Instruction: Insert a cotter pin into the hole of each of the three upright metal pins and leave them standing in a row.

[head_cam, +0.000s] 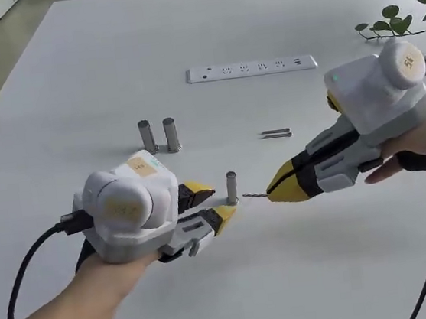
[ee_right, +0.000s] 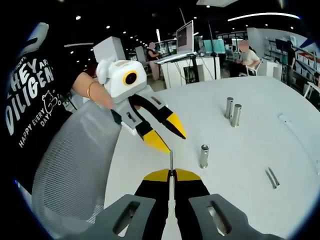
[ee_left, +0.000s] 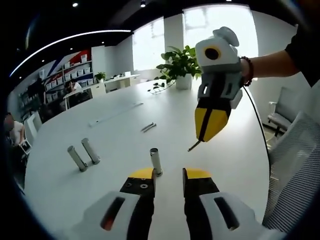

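One upright metal pin (head_cam: 232, 188) (ee_left: 155, 161) (ee_right: 203, 156) stands on the white table just ahead of my left gripper (head_cam: 219, 201) (ee_left: 167, 175) (ee_right: 172, 140), whose jaws are open and hold nothing. My right gripper (head_cam: 272, 191) (ee_left: 204, 137) (ee_right: 171, 174) is shut on a cotter pin (head_cam: 254, 195) (ee_left: 193, 146) (ee_right: 171, 160). The cotter pin's tip points at that metal pin from the right, a short gap away. Two more metal pins (head_cam: 146, 136) (head_cam: 171, 133) stand side by side further back on the left.
Two spare cotter pins (head_cam: 275, 133) (ee_right: 271, 177) lie on the table behind the right gripper. A white power strip (head_cam: 251, 68) lies across the far middle. A plant (head_cam: 404, 14) is at the far right edge. The left gripper's cable (head_cam: 25, 265) trails off the near left.
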Demonstrator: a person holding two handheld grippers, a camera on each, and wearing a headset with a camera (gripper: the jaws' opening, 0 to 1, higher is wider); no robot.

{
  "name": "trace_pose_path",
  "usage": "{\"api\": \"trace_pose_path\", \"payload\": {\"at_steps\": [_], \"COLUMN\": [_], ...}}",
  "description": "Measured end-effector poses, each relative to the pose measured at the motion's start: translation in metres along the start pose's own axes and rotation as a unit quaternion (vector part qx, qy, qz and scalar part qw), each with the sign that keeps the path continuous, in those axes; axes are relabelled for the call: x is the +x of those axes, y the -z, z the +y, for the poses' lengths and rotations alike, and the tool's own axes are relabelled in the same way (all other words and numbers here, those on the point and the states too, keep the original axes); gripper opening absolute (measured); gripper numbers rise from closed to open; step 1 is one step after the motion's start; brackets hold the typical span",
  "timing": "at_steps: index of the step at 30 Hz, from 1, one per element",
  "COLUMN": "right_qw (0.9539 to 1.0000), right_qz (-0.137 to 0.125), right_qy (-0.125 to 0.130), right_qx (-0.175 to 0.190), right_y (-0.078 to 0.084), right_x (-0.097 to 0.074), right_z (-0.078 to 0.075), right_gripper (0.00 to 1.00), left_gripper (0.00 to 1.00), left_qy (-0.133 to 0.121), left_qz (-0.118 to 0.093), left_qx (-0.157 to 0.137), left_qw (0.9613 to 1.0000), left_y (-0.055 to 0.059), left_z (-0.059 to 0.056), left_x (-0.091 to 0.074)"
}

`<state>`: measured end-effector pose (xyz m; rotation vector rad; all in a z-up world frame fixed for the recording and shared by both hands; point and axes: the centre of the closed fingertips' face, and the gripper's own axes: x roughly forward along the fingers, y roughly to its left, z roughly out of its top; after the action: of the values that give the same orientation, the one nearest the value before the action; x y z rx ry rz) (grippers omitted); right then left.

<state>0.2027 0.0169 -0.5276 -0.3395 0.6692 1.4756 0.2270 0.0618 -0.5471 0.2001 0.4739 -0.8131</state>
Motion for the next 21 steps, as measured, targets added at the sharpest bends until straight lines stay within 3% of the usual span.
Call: {"api": "trace_pose_path", "payload": {"at_steps": [10, 21], "right_qw": [0.9996, 0.9992], "right_qz": [-0.002, -0.005], "right_qy": [0.02, 0.028], "right_qx": [0.019, 0.027], "right_y": [0.008, 0.012], "right_x": [0.004, 0.009], "right_z": [-0.022, -0.037], "right_gripper": [0.0, 0.0], "left_gripper": [0.19, 0.17], "left_qy": [-0.027, -0.04], "left_qz": [-0.002, 0.006], "left_qx": [-0.024, -0.061], "left_qw": [0.9994, 0.9973], "left_y": [0.003, 0.009], "left_z": [0.012, 0.018], "left_x": [0.021, 0.043]}}
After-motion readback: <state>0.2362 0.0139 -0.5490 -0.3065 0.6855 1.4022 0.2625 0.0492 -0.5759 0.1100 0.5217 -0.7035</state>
